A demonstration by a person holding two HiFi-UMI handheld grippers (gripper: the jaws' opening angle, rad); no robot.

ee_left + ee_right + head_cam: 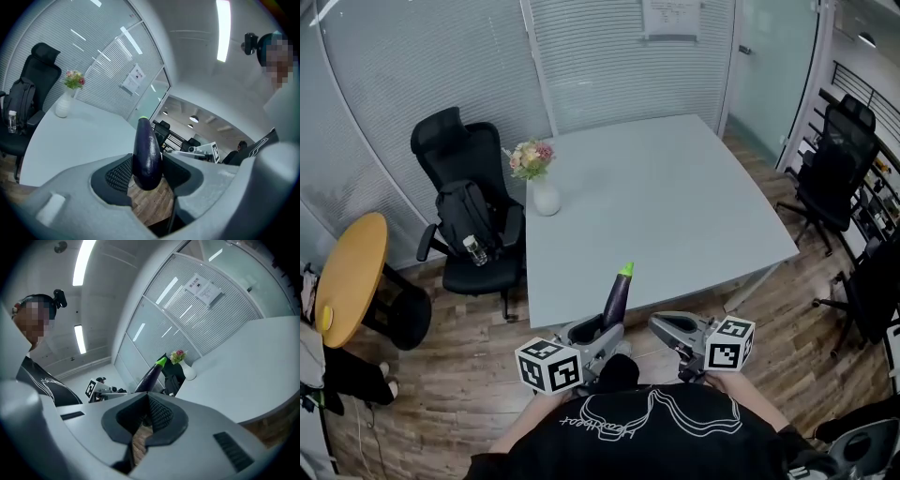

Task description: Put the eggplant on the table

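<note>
Since the left gripper has its dark meshed fingers clamped on the blunt end of the dark purple, elongated eggplant with a green stem cap, the eggplant is carried in the air, not yet on anything. Its long axis runs up and forward out of the fingers, with the green tip farthest from them. In the head view that tip just overlaps the near edge of the pale grey, square-topped surface. The fingers themselves sit short of that edge, over wood floor.

Straight ahead of the fingers the surface is bare. A white vase of flowers stands ahead and to their left, well apart.

The right gripper is just beside the left fingers, on their right. Its fingers are closed together on nothing.

Likely next move is for the left hand: forward past the edge, then tip the long axis down flat before release. Stood on end, the eggplant would probably topple or roll.
</note>
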